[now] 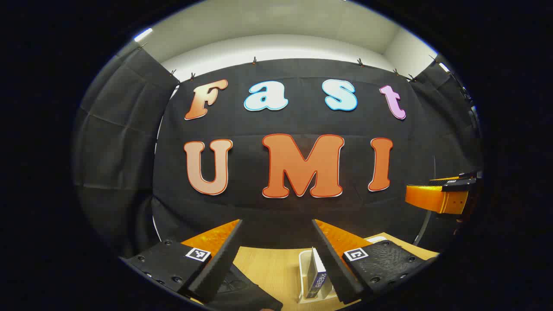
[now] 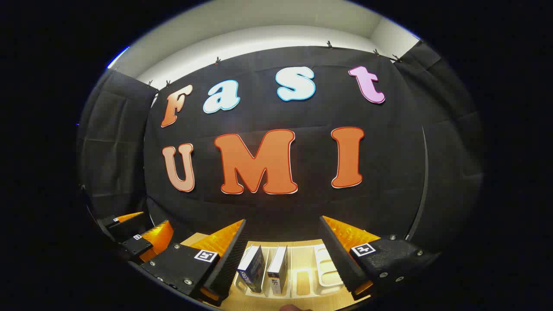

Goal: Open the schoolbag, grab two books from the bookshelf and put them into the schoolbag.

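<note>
Left gripper view first: at the low left edge a dark bag (image 1: 242,291), the schoolbag by the look of it, lies on the wooden table (image 1: 270,268), partly under the left gripper (image 1: 276,259), whose jaws stand wide apart with nothing between them. Just right of centre, a white slotted bookshelf (image 1: 303,268) stands on the table, a blue-spined book (image 1: 316,276) upright in it, close beside the right finger. Far right, the right gripper (image 1: 445,194) hangs up in the air, well apart; how far it gapes I cannot tell from here.

Over to the right gripper view: the left gripper (image 2: 134,235) sits at the low left. Then the right gripper (image 2: 283,255), spread wide, gripping nothing. Between its fingers, farther off, two books (image 2: 252,268) stand upright side by side in the left slots of the bookshelf (image 2: 324,268); slots to their right stand vacant.
</note>
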Tool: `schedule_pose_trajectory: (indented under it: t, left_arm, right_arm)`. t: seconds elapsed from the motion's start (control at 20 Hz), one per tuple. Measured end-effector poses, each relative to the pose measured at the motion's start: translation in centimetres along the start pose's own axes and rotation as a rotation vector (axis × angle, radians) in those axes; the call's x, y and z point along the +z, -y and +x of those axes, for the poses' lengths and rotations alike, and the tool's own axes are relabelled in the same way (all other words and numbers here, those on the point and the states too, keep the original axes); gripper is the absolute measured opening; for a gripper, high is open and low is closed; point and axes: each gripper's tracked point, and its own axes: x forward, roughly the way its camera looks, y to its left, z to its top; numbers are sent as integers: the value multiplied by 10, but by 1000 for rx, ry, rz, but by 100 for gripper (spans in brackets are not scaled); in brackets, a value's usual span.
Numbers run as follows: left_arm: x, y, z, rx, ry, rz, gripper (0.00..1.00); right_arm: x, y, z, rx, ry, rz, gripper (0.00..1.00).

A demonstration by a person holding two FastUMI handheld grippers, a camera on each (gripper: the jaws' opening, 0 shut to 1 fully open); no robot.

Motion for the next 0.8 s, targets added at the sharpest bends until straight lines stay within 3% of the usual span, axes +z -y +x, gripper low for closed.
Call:
schedule_pose_trajectory:
  t: [0.1,0.55,0.6,0.8]
  left_arm:
    - [9,-5,4,2,15,-8,96]
    - [21,-22,19,5,21,-62,96]
    - [20,-22,20,3,18,-61,96]
    - [21,-18,22,-7,13,-62,96]
  right_arm:
    - [2,-5,2,12,-21,1,96]
    - [19,-25,9,51,-37,-31,96]
    - [19,-26,9,59,-39,-28,100]
    - [21,-23,9,58,-38,-4,96]
